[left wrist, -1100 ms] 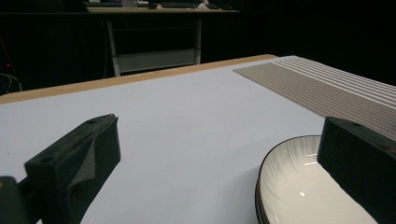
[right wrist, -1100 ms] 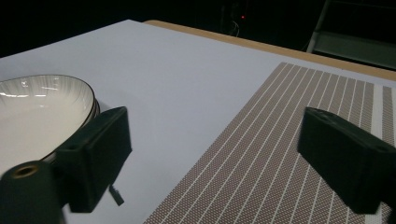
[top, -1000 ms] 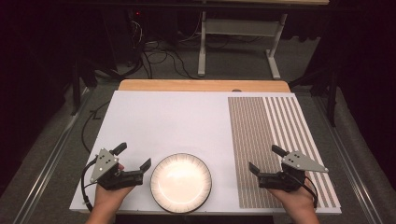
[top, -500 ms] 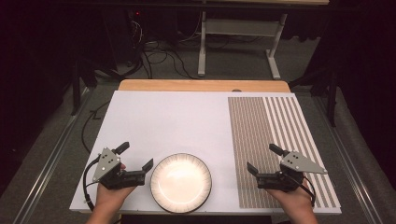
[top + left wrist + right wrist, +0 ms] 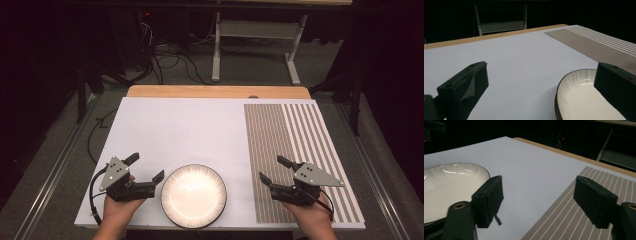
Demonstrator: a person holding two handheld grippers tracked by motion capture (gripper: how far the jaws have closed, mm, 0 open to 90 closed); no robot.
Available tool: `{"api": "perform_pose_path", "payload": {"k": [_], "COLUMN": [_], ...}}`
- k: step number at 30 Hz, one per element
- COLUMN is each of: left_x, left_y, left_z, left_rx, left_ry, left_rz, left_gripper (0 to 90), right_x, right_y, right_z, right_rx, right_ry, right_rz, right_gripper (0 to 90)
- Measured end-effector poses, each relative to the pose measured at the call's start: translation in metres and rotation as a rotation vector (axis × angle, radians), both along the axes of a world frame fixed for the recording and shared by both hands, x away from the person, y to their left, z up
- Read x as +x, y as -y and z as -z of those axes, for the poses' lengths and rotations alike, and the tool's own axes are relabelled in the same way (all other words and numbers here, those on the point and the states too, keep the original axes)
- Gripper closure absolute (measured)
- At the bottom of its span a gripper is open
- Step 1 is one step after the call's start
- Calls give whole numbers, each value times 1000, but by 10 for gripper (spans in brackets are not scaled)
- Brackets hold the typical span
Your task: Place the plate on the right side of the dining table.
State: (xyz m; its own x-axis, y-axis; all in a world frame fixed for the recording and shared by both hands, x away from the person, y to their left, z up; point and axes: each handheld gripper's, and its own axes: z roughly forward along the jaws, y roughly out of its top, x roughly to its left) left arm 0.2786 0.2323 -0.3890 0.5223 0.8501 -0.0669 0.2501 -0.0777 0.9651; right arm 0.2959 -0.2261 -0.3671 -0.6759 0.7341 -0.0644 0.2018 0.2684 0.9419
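Plate [image 5: 194, 195] lying just right of left gripper [image 5: 147, 168], near but not touching its inner jaw, between both hands. Left gripper held low over white table [image 5: 190, 130], jaws wide apart, nothing between. Right gripper [image 5: 272, 171] well right of plate, over striped mat [image 5: 295, 135], jaws just been closing yet apart, gripping nothing. Wooden edge [image 5: 215, 91] far ahead of both.

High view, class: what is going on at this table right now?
A person holds a gripper in each hand at the near edge of a white table. The left gripper sits open just left of a white plate. The right gripper hovers over a striped placemat; its jaws have just been closing, with nothing between them. Neither touches the plate.
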Motion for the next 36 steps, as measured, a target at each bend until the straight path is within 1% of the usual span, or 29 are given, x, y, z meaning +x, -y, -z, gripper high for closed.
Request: {"api": "perform_pose_path", "payload": {"k": [2,3,4,5,7,8,9,10,12,13,14,16,17,19,21,22,23,24,25,27,28,30,32,33,34,35,36], "left_x": [0,0,0,0,0,0,0,-1,-1,-2,-2,-2,-2,-2,-3,-3,-3,-3,-4,-4,-4,-4,-5,-4,-5,-4,-4], "left_y": [0,0,0,0,0,0,0,0,0,0,0,0,0,0,1,1,1,1,1,1,1,1,1,1,1,1,1], "left_z": [-1,-1,-2,-2,-2,-2,-2,-3,-3,-4,-4,-4,-4,-4,-4,-4,-4,-4,-5,-5,-5,-5,-5,-5,-5,-5,-5], "left_rx": [6,6,-2,-3,5,2,2,4,4,3,4,4,5,7,8,9,9,10,11,9,9,5,5,5,5,5,5], "left_ry": [5,5,8,6,3,5,5,12,14,20,23,27,28,28,28,29,29,30,35,40,40,43,45,45,45,44,44], "left_rz": [1,1,1,3,9,8,8,10,11,8,6,3,4,7,8,9,9,9,10,9,9,6,6,6,6,7,7], "left_gripper": [1,1,1,1,1,1,1,1,2,1,2,1,2,1,1,1,2,2,1,1,1,1,1,1,1,1,1], "right_x": [-1,-1,-2,-2,-2,-2,-2,-1,-1,1,2,5,6,7,7,7,7,6,3,2,1,0,-3,-3,-4,-5,-6], "right_y": [-3,-3,-9,-12,-18,-21,-21,-29,-31,-38,-40,-46,-47,-53,-57,-59,-59,-61,-64,-65,-67,-67,-71,-72,-73,-74,-75], "right_z": [-2,-2,-6,-6,-8,-9,-9,-10,-10,-12,-13,-15,-16,-18,-18,-16,-16,-15,-12,-9,-6,-6,-1,0,2,3,5], "right_rx": [0,0,-9,-11,-14,-20,-20,-43,-51,-55,-56,-48,-54,-58,-59,-58,-58,-71,-87,-90,-97,-104,-122,-126,-138,-140,-157], "right_ry": [-3,-3,-7,-8,-9,-5,-5,9,10,8,-3,-9,-7,-14,-23,-32,-32,-35,-50,-61,-71,-79,-99,-98,-117,-122,-127], "right_rz": [-5,-5,-16,-18,-25,-35,-35,-46,-53,-59,-57,-70,-76,-81,-90,-96,-96,-98,-123,-131,-144,-147,-169,-176,-190,-191,-202], "right_gripper": [307,307,398,412,482,511,511,582,594,617,631,679,685,721,735,760,760,768,798,821,841,848,876,883,888,887,889]}}
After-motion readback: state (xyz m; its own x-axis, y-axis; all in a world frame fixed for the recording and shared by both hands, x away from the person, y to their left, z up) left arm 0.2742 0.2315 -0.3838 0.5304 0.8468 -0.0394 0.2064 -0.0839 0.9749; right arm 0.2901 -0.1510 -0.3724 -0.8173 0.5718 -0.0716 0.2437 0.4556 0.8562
